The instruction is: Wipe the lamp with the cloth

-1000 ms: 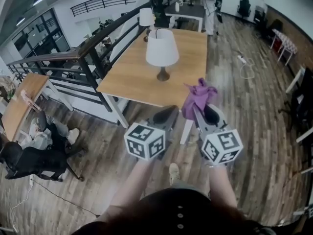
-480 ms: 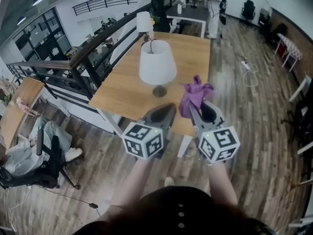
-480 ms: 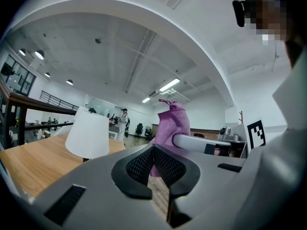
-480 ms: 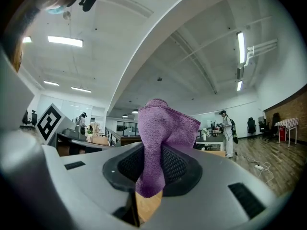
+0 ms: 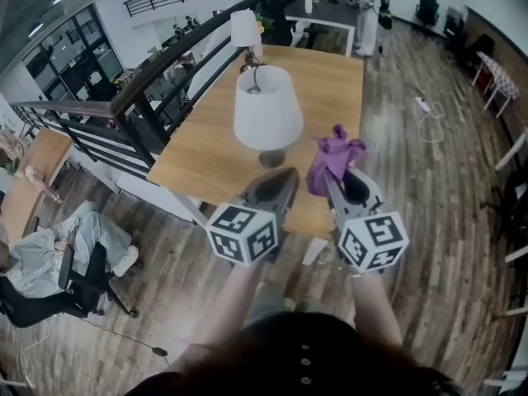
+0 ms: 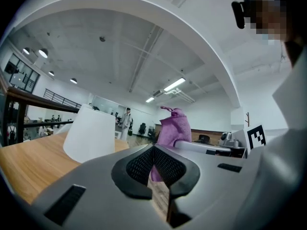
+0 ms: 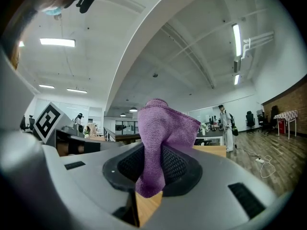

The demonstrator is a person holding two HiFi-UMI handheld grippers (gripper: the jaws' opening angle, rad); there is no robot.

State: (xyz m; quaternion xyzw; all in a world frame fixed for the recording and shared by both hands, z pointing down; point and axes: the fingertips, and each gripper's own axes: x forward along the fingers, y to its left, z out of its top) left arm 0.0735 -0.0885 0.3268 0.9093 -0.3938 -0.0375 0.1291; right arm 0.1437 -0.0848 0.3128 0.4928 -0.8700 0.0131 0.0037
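A table lamp with a white shade (image 5: 266,109) (image 6: 90,133) and a dark base (image 5: 271,158) stands near the front edge of a wooden table (image 5: 330,89). A purple cloth (image 5: 332,160) (image 7: 159,139) (image 6: 171,130) sticks up from my right gripper (image 5: 346,181) (image 7: 152,169), whose jaws are shut on it, just right of the lamp base. My left gripper (image 5: 272,190) (image 6: 153,166) is shut with nothing between its pads, pointing at the lamp base from just in front of it.
A second smaller lamp (image 5: 246,30) stands at the table's far left edge. A black railing (image 5: 157,77) runs along the table's left side. A person (image 5: 373,7) stands beyond the table. Another person lies back in a chair (image 5: 58,258) at lower left.
Both grippers and my head have come closer to the table; the lamp now looms larger just ahead of the left gripper. The cloth stays held in the right gripper.
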